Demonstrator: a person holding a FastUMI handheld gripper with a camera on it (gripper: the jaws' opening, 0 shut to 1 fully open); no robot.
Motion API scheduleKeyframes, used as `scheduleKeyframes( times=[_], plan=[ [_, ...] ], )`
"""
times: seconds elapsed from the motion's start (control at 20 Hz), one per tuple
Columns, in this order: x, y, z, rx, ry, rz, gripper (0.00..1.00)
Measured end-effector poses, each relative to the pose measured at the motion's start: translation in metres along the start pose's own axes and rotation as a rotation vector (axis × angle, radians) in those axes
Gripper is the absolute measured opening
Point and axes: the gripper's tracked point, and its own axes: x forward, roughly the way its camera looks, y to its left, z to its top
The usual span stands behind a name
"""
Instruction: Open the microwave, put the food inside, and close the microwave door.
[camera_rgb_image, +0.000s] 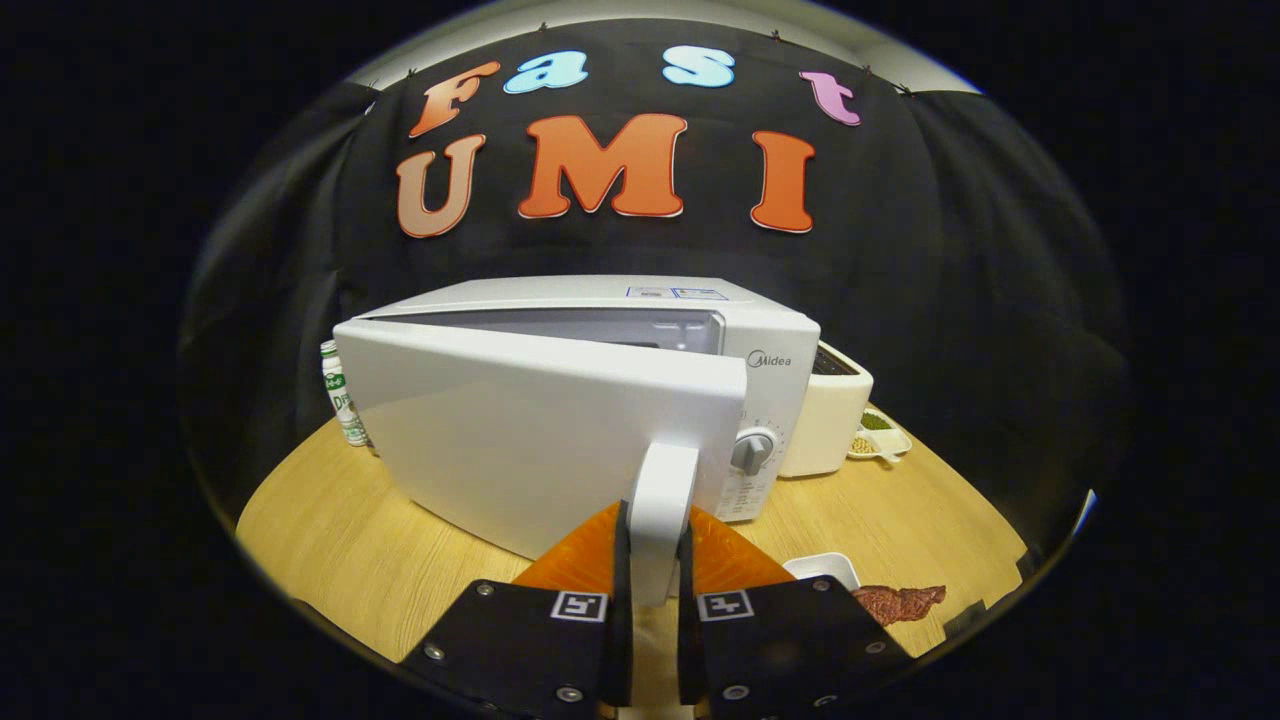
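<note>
Gripper (655, 560) clamps the white plastic door handle (661, 500) of the white boxy microwave (600, 400); door ajar, opening step underway. Next, likely swing wider.

The microwave (600, 330) stands mid-table (340, 560), its door (540, 430) swung partly out toward the gripper (655, 560), whose fingers (620, 560) clamp the door handle (660, 510) between them. A bottle (340, 395) stands behind the door's left edge. Right of the microwave sits a box (830, 420), with a small dish (880, 440) beside it. Near the table's front edge, right of the fingers, lie a tray (825, 567) and meat (900, 602).
</note>
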Motion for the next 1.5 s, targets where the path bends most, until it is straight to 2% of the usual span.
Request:
scheduleKeyframes(
  times=[0.15, 0.3, 0.4, 0.85, 0.95, 1.5],
  plan=[
    [-0.021, 0.013, -0.013, -0.031, 0.017, 0.035, 0.23],
    [-0.041, 0.025, -0.048, -0.075, 0.120, 0.071, 0.30],
    [-0.059, 0.039, -0.058, -0.064, 0.142, 0.112, 0.35],
    [-0.093, 0.087, -0.056, -0.097, 0.123, 0.183, 0.37],
    [-0.103, 0.104, -0.058, -0.125, 0.126, 0.228, 0.42],
    [-0.199, 0.204, -0.076, -0.188, 0.154, 0.518, 0.42]
  ],
)
